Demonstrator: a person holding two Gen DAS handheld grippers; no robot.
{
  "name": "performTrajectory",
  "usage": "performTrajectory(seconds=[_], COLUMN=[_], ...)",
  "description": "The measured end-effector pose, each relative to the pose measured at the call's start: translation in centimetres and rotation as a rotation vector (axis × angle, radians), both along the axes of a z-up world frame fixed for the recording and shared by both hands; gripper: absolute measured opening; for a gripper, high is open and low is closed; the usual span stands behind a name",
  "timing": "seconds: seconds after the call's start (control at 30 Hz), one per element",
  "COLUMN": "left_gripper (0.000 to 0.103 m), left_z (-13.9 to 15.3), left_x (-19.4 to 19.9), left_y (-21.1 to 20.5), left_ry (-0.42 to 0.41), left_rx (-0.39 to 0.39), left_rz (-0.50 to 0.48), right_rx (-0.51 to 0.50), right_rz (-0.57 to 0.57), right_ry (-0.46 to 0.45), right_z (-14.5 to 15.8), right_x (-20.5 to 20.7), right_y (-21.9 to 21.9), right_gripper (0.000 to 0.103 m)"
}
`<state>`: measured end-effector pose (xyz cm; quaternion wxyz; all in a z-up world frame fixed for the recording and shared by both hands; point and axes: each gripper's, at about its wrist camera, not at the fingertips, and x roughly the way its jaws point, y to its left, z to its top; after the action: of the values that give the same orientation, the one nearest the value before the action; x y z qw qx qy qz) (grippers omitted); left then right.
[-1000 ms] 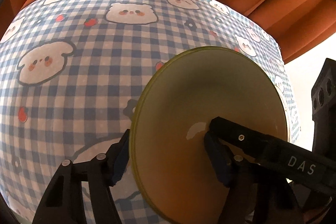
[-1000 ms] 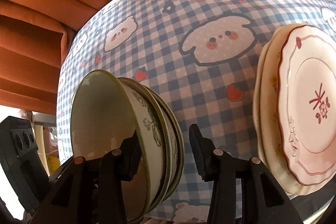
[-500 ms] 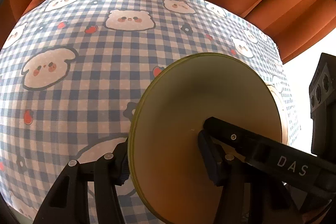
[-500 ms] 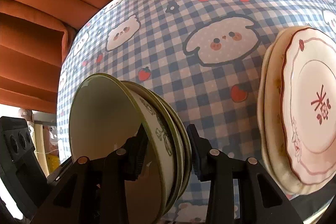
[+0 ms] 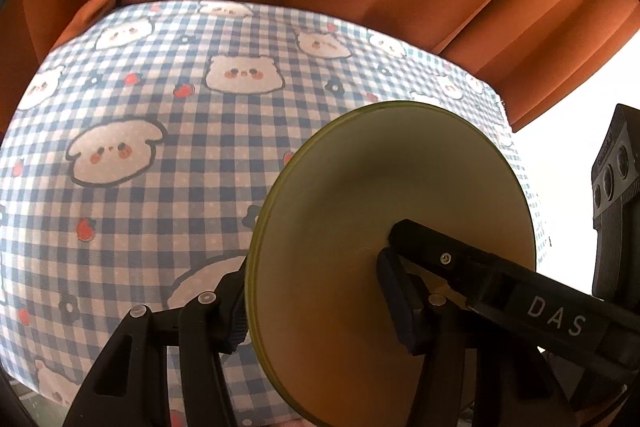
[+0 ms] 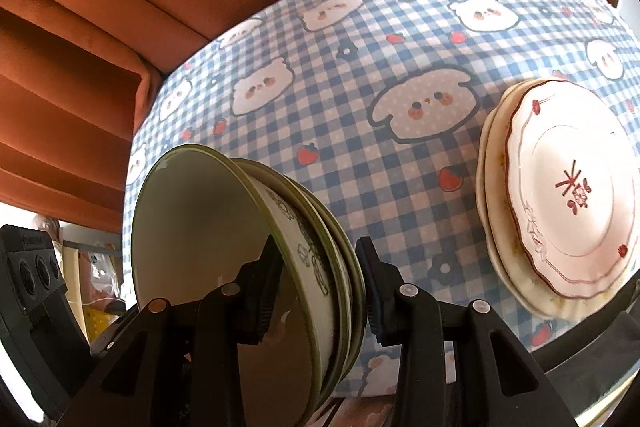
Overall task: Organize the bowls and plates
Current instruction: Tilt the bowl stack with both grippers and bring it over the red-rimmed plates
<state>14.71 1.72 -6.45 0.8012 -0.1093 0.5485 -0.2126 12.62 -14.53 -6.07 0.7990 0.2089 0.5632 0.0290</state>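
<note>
Bowls [image 6: 256, 267], a nested green-rimmed stack, hang tilted above the checked tablecloth [image 6: 360, 107], near its edge and well apart from the plates [image 6: 560, 195], which lie stacked flat on the cloth farther along. Both grippers clamp the stack from opposite sides. The right gripper [image 6: 320, 291] has one pad inside the top bowl and the other against the outer wall of the lowest, holding the whole stack. The left gripper [image 5: 316, 301] is set narrow on the rim [image 5: 256, 267], one pad inside and one below. I judge the stack heavy, stiff, glazed and slippery, and breakable if dropped. The rim is the place to hold, gripped through all the walls at once so no bowl slides free.
</note>
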Motion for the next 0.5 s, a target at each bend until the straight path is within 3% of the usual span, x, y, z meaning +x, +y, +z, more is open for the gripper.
performTrajectory(seconds=[0.3, 0.5], left_gripper=[0.056, 0.056], left_z=[1.6, 2.0], left_x=[-1.6, -2.6], left_y=[-1.1, -2.9], left_ry=[-0.1, -0.106], left_rx=[0.027, 0.047], left_rz=[0.031, 0.057], right_rx=[0.014, 0.038], right_rz=[0.034, 0.057], right_ry=[-0.082, -0.102], right_z=[1.3, 1.4], right_x=[-1.1, -1.7], right_y=[-0.7, -2.6], right_gripper=[0.04, 0.04])
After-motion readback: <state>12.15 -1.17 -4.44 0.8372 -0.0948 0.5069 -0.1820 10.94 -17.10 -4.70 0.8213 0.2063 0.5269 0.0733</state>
